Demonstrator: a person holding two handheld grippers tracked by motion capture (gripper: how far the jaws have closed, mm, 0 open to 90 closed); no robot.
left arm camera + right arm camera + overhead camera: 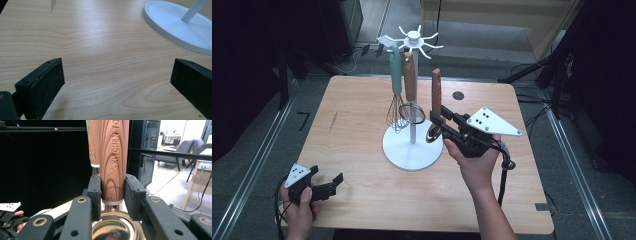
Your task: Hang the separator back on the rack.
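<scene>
Grippers first, since they sit closest to the person. Left gripper (328, 184) is parked down at the near left corner of the table (357, 130), held low in the left hand (298, 202), and its jaws are spread wide with nothing but bare wood between them. In the left gripper view you can see the white base (175, 27) of the rack off to the upper right, well apart from the jaws.

Right gripper (443, 121) is further in, just right of the rack, carried by the right hand (474, 162). Its jaws are clamped on the lower end of a wooden handle (113, 157), one pad on each side, right above a metal collar. Below that there's a shiny steel bowl-shaped head (116, 227), so it looks like a ladle or big spoon (435, 107) standing upright, handle up, with its head just over the base edge.

Behind that is the rack (413, 90) itself, a white pole with spoke hooks on top. A whisk with a pale green handle (396, 95) hangs on it, and next to it another wooden-handled tool (410, 80); can't tell what its head is exactly.

Furthest back, a small dark round spot (458, 95) sits in the tabletop.
</scene>
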